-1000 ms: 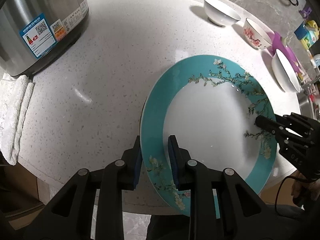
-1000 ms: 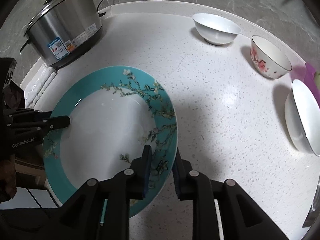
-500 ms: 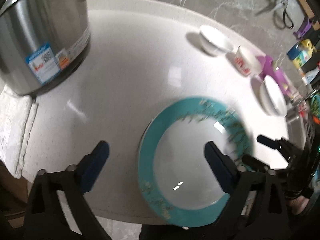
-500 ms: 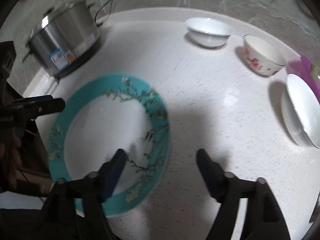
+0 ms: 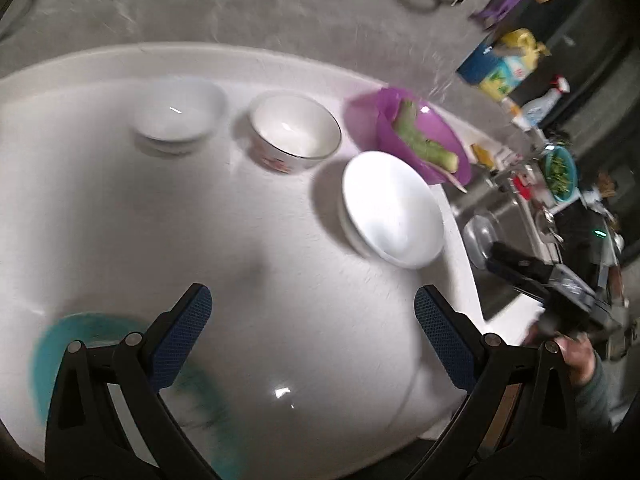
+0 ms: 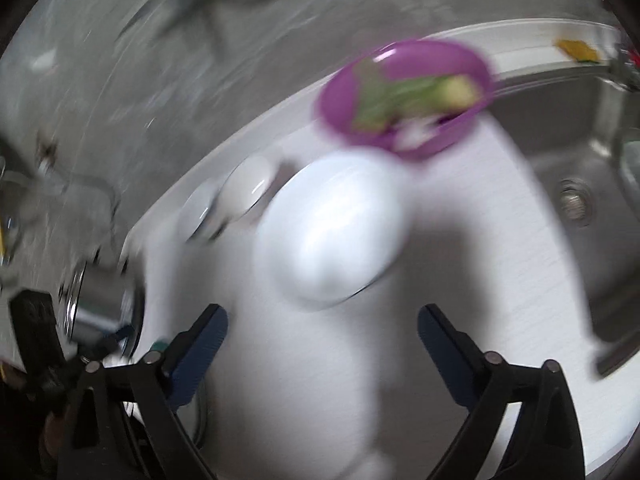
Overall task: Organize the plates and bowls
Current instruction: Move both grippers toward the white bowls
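Looking down my left tongs [image 5: 312,336], they're spread wide with nothing between them, and the teal plate [image 5: 52,344] lies flat on the desk [image 5: 260,280] under the left finger, blurred. My right tongs [image 6: 322,338] gape apart too, angled down at the big white bowl [image 6: 332,224] just ahead. It sits upright, rim up, beside the purple bowl [image 6: 404,92].
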Tool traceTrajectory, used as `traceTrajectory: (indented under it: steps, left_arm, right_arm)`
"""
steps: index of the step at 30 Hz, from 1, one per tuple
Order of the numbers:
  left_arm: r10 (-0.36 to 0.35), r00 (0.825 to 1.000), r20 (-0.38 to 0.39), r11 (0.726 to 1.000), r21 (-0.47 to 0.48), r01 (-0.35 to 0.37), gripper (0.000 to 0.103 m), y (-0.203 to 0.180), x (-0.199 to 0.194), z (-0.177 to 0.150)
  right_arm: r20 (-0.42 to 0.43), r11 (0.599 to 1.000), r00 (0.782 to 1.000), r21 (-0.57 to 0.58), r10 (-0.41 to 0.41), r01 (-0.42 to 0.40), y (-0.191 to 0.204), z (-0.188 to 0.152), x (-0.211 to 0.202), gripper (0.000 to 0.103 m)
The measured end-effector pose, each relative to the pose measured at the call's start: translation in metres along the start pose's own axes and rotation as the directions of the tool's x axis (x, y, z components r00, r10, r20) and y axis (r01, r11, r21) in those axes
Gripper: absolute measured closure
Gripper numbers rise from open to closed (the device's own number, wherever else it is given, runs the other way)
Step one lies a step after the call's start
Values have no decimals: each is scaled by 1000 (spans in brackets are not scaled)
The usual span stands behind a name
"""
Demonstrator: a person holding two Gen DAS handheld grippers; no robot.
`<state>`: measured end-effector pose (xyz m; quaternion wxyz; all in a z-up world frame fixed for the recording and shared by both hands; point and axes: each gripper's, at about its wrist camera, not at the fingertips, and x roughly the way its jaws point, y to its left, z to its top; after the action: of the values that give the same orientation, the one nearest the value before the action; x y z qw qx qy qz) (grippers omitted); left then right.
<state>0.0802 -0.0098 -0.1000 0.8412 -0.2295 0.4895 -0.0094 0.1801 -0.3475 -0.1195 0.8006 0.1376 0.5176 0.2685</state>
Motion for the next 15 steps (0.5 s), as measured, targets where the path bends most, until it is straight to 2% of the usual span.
traceTrajectory:
  steps: [3, 6, 9, 15]
  left_arm:
    - [32, 998, -59, 998, -58, -35, 0, -19, 53, 21]
    - [91, 993, -75, 994, -48, -95, 0, -30, 87, 33]
    - [112, 991, -80, 992, -48, -116, 0, -33, 112, 42]
    - [150, 984, -92, 988, -36, -153, 2, -35, 146, 57]
  right_arm:
    - [-45, 1000, 999, -7, -10, 10, -23, 23, 7, 25]
    - [-86, 1000, 996, -25, -1, -2, -33, 34, 24, 26]
    - [-119, 999, 992, -16, 29, -31, -43, 37, 44, 26]
    - [-138, 997, 989, -47, 57, -64, -43, 42, 78, 34]
